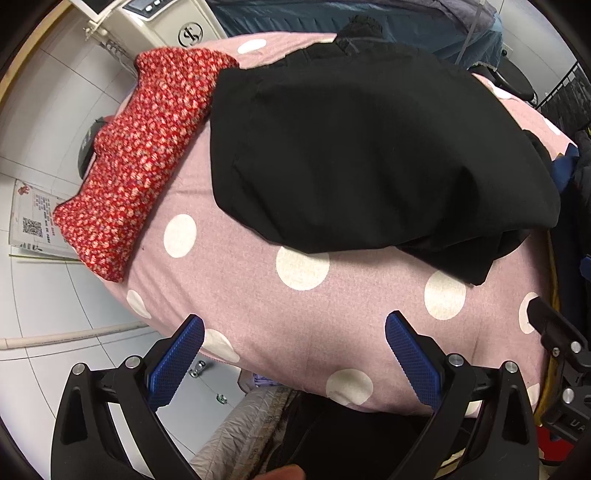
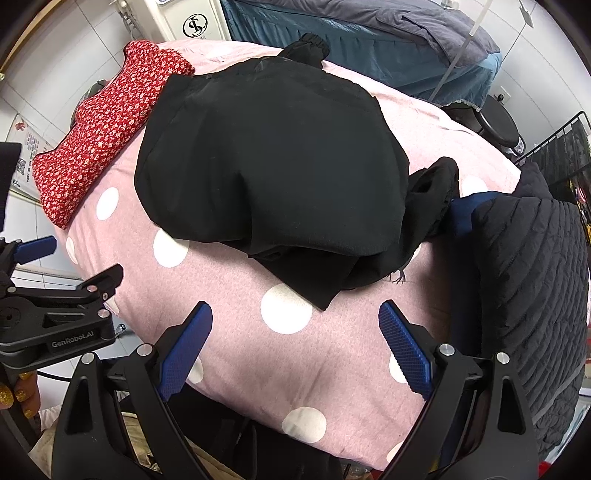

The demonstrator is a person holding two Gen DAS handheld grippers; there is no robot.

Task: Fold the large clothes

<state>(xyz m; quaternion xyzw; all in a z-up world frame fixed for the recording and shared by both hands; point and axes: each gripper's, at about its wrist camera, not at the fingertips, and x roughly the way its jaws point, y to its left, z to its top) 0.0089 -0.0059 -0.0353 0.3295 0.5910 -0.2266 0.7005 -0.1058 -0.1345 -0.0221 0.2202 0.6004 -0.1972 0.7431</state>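
A black garment (image 1: 351, 155) (image 2: 273, 162) lies folded into a thick bundle on the pink polka-dot cloth (image 1: 317, 332) (image 2: 314, 354) that covers the table. One cuffed sleeve (image 2: 436, 192) sticks out at its right side. A folded red floral garment (image 1: 144, 147) (image 2: 107, 122) rests at the far left edge. My left gripper (image 1: 294, 328) hovers open above the cloth's near edge, short of the black bundle, holding nothing. My right gripper (image 2: 295, 317) is open too, just in front of the bundle's lower corner. In the right wrist view the left gripper (image 2: 74, 280) appears at the left.
A dark quilted jacket (image 2: 532, 295) is piled at the table's right side. A bed with blue-grey bedding (image 2: 369, 33) stands behind. A white appliance (image 1: 173, 22) and a printed sheet (image 1: 33, 218) sit over the tiled floor (image 1: 48, 295) at left. A black wire rack (image 2: 561, 144) stands far right.
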